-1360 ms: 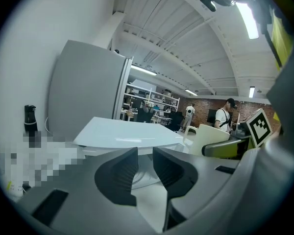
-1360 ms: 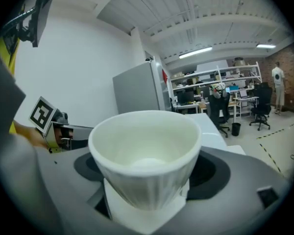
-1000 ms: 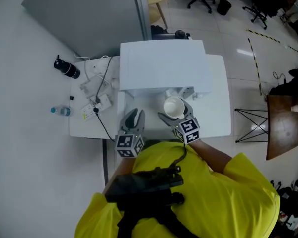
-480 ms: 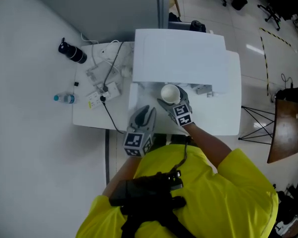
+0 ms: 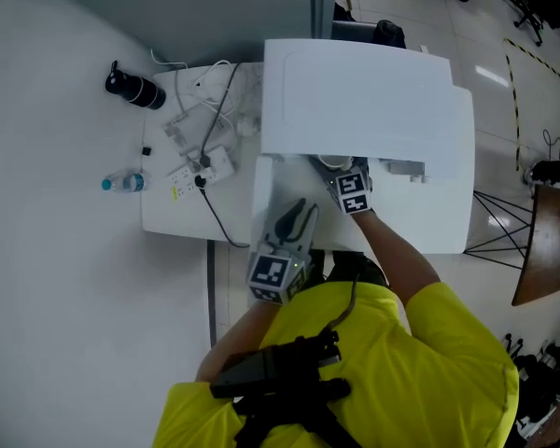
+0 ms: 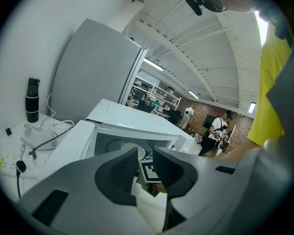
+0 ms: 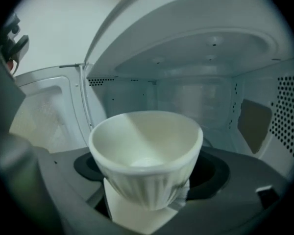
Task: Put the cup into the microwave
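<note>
A white ribbed cup sits between the jaws of my right gripper, which is shut on its lower part. The cup is upright at the mouth of the white microwave, with the cavity right ahead. In the head view only the right gripper and a sliver of the cup's rim show below the microwave's top edge. The microwave door stands open to the left. My left gripper hangs in front of the door, jaws a little apart and nothing between them.
On the white table, left of the microwave, lie a power strip with cables, a black bottle and a small water bottle. People stand far back in the room.
My right gripper has carried the cup forward and down, from in front of the microwave to its opening. The left gripper has hardly moved.
</note>
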The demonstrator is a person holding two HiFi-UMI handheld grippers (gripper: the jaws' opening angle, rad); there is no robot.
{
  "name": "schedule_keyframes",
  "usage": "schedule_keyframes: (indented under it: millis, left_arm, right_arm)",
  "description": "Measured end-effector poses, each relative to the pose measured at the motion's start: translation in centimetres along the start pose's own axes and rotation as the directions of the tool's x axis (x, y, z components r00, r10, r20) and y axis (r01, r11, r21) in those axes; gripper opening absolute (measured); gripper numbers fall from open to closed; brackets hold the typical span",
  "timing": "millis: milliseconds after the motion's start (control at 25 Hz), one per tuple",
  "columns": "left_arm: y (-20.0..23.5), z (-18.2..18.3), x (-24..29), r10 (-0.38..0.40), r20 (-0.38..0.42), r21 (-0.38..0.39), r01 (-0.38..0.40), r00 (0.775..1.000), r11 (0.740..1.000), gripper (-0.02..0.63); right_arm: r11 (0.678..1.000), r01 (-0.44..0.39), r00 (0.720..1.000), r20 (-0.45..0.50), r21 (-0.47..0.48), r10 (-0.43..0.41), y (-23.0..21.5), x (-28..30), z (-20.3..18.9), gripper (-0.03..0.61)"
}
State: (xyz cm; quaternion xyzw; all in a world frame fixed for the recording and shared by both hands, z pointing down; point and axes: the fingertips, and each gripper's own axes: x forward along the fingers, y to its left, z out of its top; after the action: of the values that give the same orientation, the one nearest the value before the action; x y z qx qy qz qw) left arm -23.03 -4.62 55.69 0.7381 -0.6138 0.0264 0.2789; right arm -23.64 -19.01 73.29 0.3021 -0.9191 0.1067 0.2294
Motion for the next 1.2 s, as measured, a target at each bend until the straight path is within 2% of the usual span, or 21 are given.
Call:
schedule_keyframes:
  millis: [320,680,760,1040,1120,1200]
  left_arm:
    - [0.1,-0.5,0.4,-0.007,-0.032,0.001,0.007,0.999,1.0,0.089]
    - [0.2,-0.4,1.3,-0.009,-0.037,-0.001,0.009,0.999,1.0,0.089]
    - [0.2,-0.3,1.4,-0.004,-0.034,0.001,0.004,0.999,1.0,0.089]
    - [-0.1,0.2,1.6,0.003,-0.016,0.012,-0.002,1.0,1.0,0.089]
    - [-0.3,0.4,1.5,0.002,-0.01,0.016,-0.002,1.0,1.0,0.089]
    - [-0.7,1.0,1.4,-0.002,-0.001,0.025,0.002,1.0,1.0,0.089]
  right_arm:
    - [0.999,0.051,0.998,0.047,0.013,-0.051,-1.8,2.8,1.7,0.474]
    - [0.999,0.024,0.997,0.071,-0.022,-0.023,-1.8,4.0,3.1,0.486]
    - [0.999,0.027,0.997,0.074,-0.03,-0.025,-1.6,3.5,3.1,0.517]
    - [0.997,0.018,0.999,0.035,0.07,-0.02,-0.2,-2.4,0.2,0.517]
    - [0.995,-0.029,0.999,0.029,0.094,0.026,1.7,-5.9,-0.3,0.517]
    - [0.993,-0.094,0.995,0.039,0.077,0.091,4.2,-10.4,0.3,0.517]
